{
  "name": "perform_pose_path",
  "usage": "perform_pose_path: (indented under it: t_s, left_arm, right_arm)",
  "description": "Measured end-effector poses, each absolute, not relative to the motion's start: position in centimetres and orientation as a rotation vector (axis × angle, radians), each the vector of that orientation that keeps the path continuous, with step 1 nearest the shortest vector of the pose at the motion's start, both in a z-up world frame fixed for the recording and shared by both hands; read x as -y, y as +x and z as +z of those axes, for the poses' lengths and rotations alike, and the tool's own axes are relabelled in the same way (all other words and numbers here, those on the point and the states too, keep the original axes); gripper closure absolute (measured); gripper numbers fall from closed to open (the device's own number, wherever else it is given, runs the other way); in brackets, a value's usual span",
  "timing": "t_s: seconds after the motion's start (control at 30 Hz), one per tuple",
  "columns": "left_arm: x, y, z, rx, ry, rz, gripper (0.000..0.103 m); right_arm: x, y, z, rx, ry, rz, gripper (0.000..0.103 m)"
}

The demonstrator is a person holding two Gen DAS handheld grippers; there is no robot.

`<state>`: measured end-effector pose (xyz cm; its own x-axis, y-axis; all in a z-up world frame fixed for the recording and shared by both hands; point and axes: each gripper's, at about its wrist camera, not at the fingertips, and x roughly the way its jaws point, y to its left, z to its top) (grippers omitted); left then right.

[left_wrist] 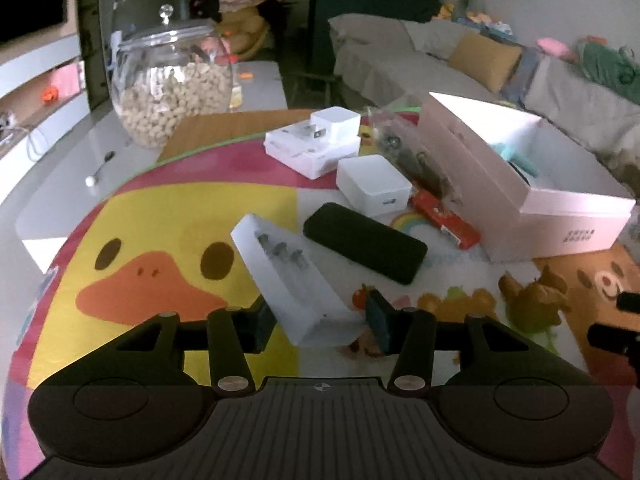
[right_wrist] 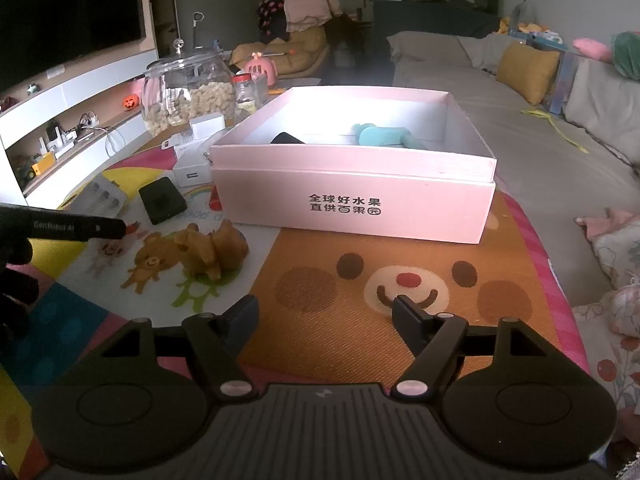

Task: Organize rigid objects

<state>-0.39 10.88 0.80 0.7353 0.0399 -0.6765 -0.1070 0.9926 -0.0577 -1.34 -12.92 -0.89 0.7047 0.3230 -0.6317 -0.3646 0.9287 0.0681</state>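
Observation:
My left gripper (left_wrist: pixel 320 324) stands around the near end of a clear plastic case (left_wrist: pixel 288 276) with small metal parts inside; its pads sit at the case's sides, touching or nearly so. The case also shows in the right wrist view (right_wrist: pixel 100 198). A black case (left_wrist: pixel 364 242) lies just beyond it. White boxes (left_wrist: pixel 374 184) and a red pack (left_wrist: pixel 446 220) lie further back. The open pink box (right_wrist: pixel 352 204) holds a teal object (right_wrist: pixel 382 136) and a dark item (right_wrist: pixel 287 138). My right gripper (right_wrist: pixel 324 316) is open and empty above the bear mat, in front of the pink box.
A glass jar (left_wrist: pixel 172 84) of pale round snacks stands at the far left. A brown toy figure (right_wrist: pixel 212 250) lies on the play mat (right_wrist: pixel 440 240) left of my right gripper. A sofa (right_wrist: pixel 500 120) runs along the right. Shelves stand at the left.

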Motion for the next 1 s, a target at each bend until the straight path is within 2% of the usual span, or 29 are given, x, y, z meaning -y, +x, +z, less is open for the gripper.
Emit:
perform_pose_path:
  t_s: [0.3, 0.4, 0.47, 0.57, 0.77, 1.0]
  left_arm:
    - [-12.3, -0.2, 1.1, -0.702, -0.153, 0.078, 0.055]
    - [-12.6, 0.0, 1.5, -0.678, -0.116, 0.082, 0.069]
    - [-12.2, 0.0, 1.7, -0.657, -0.073, 0.069, 0.082]
    - [-10.7, -0.7, 2.1, -0.621, -0.004, 0.003, 0.087]
    - [-8.4, -1.0, 1.8, -0.613, 0.087, -0.075, 0.087]
    - [-8.4, 0.4, 0.8, -0.649, 0.047, -0.077, 0.085]
  right_arm:
    - [12.8, -1.4, -1.0, -0.694, -0.073, 0.386, 0.026]
    - [12.8, -1.3, -1.0, -0.696, -0.079, 0.389, 0.025]
    - [12.8, -1.3, -0.9, -0.697, -0.080, 0.390, 0.024]
    - [12.8, -1.3, -0.9, -0.696, -0.080, 0.389, 0.024]
    - [12.9, -1.3, -0.9, -0.693, -0.077, 0.391, 0.024]
    - [10.9, -0.5, 0.8, -0.716, -0.008, 0.528, 0.024]
